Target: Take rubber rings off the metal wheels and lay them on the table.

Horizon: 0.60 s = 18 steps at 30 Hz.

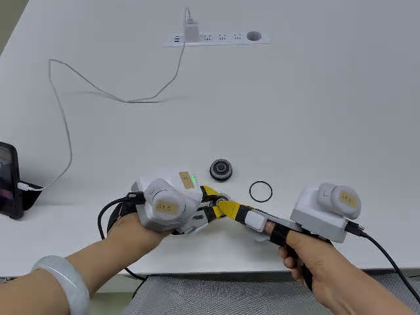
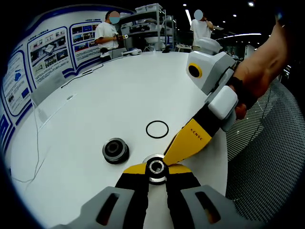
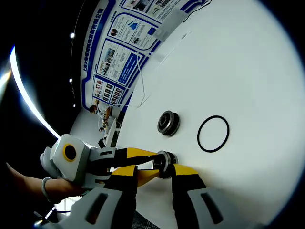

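A small metal wheel (image 1: 220, 199) hangs just above the table's front edge, between both grippers. My left gripper (image 1: 214, 201) comes in from the left and is shut on the wheel (image 2: 156, 168), which sits between its yellow tips (image 2: 156, 171). My right gripper (image 1: 227, 208) reaches in from the right, and its yellow tips (image 3: 165, 171) close on either side of the same wheel (image 3: 165, 162). A second wheel (image 1: 221, 169), dark-rimmed, lies flat on the table behind them. One loose black rubber ring (image 1: 260, 191) lies to its right.
A white power strip (image 1: 216, 38) with a plugged charger sits at the far edge, and its cable (image 1: 65, 125) runs to a phone (image 1: 8, 180) at the left edge. White tabletop (image 1: 315, 118) spreads behind the wheels. The front edge lies just under the hands.
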Each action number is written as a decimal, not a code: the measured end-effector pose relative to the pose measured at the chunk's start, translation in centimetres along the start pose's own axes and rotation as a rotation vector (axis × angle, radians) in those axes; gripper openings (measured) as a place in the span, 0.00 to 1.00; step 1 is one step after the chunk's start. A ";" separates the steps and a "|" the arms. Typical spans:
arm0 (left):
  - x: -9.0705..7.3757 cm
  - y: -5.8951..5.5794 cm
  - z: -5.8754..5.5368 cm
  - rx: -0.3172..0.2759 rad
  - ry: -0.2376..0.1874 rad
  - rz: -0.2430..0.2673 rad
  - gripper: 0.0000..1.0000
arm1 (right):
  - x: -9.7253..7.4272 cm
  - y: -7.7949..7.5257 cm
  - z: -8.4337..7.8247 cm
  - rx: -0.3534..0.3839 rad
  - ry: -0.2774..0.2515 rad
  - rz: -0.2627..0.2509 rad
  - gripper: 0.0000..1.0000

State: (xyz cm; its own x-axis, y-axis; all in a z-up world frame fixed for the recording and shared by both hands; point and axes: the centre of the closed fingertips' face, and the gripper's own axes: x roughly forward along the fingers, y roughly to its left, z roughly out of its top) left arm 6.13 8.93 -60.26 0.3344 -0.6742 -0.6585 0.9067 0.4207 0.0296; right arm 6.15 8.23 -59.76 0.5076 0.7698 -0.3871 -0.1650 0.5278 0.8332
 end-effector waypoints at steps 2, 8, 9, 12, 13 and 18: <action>0.0 0.0 0.0 0.001 0.000 0.000 0.13 | 0.0 -0.2 0.0 0.002 0.000 -0.006 0.28; 0.0 0.0 0.0 0.001 0.001 -0.001 0.13 | 0.1 -0.5 0.0 -0.002 -0.001 -0.017 0.22; 0.0 0.0 0.0 0.001 0.001 -0.001 0.13 | 0.2 -0.6 0.1 0.000 -0.002 -0.018 0.22; 0.0 0.0 0.0 0.001 0.001 -0.001 0.13 | 0.2 -0.6 0.2 0.008 -0.006 -0.018 0.21; 0.1 0.0 0.0 0.002 0.001 -0.001 0.13 | 0.1 -0.5 0.2 0.005 -0.005 -0.018 0.21; 0.0 0.0 0.0 0.003 0.001 -0.001 0.13 | -0.2 -0.7 0.4 -0.013 -0.009 -0.022 0.17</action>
State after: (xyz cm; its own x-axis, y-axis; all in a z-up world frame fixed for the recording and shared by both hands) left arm 6.10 8.87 -60.26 0.3331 -0.6742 -0.6592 0.9078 0.4184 0.0309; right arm 6.51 7.57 -60.08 0.5184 0.7549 -0.4017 -0.1645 0.5490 0.8195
